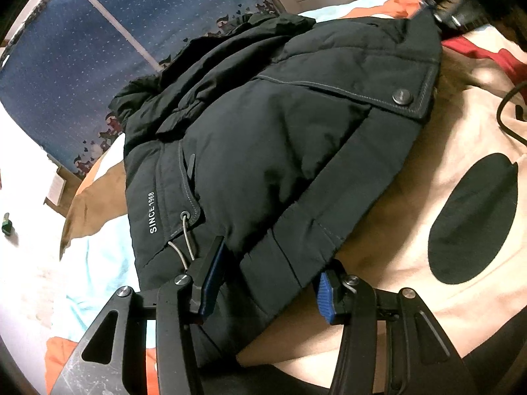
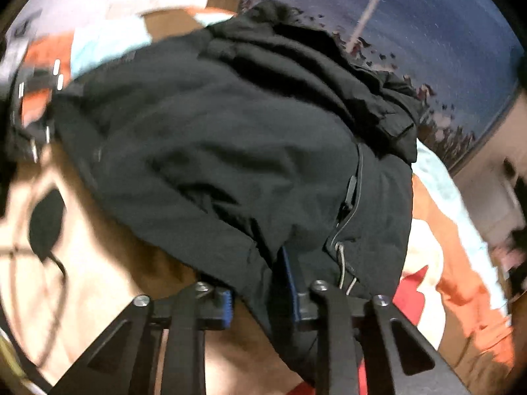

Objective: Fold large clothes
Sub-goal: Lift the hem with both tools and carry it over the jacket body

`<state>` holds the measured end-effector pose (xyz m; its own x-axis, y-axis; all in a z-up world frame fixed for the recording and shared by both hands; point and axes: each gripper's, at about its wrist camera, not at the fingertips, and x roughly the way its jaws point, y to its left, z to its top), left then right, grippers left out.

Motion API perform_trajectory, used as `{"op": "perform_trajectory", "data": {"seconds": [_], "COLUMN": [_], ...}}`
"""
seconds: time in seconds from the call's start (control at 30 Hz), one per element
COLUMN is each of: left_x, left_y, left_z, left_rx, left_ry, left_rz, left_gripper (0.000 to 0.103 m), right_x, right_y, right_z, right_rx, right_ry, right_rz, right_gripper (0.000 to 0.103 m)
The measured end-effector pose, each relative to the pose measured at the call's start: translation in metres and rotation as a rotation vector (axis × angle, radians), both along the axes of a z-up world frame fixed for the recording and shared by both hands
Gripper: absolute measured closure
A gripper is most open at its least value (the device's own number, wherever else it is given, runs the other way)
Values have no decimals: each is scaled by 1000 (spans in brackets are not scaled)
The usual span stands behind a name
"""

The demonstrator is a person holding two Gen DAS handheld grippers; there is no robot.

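Right wrist view smeared with blur; seams barely readable. Bulky black padded jacket [image 1: 263, 125] lies heaped on my patterned cream, orange and pale-blue bed cover [image 1: 444, 151], its hem cut off below both cameras. Quilted, matte shell; stitched pocket flap with round metal snap [image 1: 402, 96]. My left gripper [image 1: 266, 291] clamps the hem. My right gripper [image 2: 260, 291] pinches a hem fold.

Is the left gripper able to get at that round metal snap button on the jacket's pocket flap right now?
Probably not yet. The left gripper is clamped on the jacket hem, with fabric between its pads. The snap button lies uncovered farther up, so the gripper would have to let go first.
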<state>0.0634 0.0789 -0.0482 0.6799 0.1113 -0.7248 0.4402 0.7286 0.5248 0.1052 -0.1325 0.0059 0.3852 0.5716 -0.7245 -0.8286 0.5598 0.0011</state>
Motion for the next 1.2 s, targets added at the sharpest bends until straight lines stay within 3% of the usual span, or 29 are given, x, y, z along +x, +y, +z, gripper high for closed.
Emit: {"op": "perform_trajectory", "data": {"seconds": [0.17,0.3,0.43,0.63,0.73,0.8,1.2], "left_x": [-6,-11,-11,-2,2,6,39], "left_y": [-2,-4,-6,-2,3,6,21], "left_z": [-1,-1,-4,1,11,18,100], "left_rx": [6,5,26,53,48,51,-123], "left_ry": [-3,-5,-10,-41,-79,-91,-184], "left_rz": [-32,-59,-62,-17,9,31,100], "left_gripper": [53,47,46,46,56,80,91], "right_x": [35,53,63,75,78,80,109], "right_y": [-4,-3,0,1,-5,-8,-20], "right_z": [24,39,55,78,82,82,97], "right_rx": [156,232,279,336,362,375,438], "right_ry": [191,271,304,285,282,293,330], "right_rz": [-63,-85,-89,-98,-115,-124,-188], "right_gripper": [85,86,86,86,86,86,86]}}
